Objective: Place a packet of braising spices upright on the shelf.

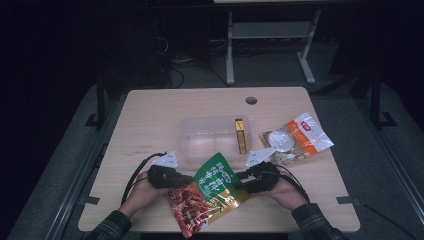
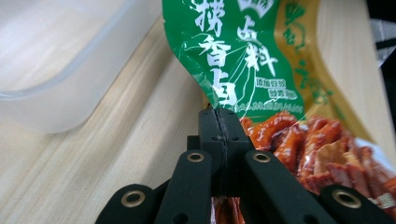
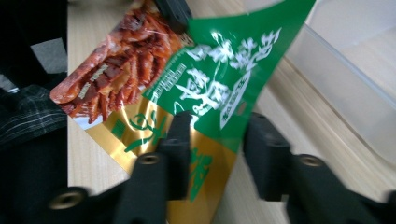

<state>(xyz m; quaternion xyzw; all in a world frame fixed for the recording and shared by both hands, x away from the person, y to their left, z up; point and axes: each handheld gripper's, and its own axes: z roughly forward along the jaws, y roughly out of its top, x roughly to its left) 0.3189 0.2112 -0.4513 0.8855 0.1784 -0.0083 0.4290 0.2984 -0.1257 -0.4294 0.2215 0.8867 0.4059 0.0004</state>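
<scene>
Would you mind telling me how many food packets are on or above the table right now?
2. The green packet sits near the table's front edge, pinched by the left gripper. The orange-and-clear packet lies at the right, beside the plastic box. None seems hidden.

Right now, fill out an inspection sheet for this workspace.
Surface: pale wooden table, round hole at far edge.
Job's things: green-and-gold food pouch, held above the table.
Clutter: clear plastic tub with a yellow-red box; orange-white packet.
Grippers: left gripper shut on the pouch edge; right gripper open, jaws either side of the pouch.
Cables: black, trailing from both grippers.
Surroundings: dark floor, grey stand legs.
</scene>
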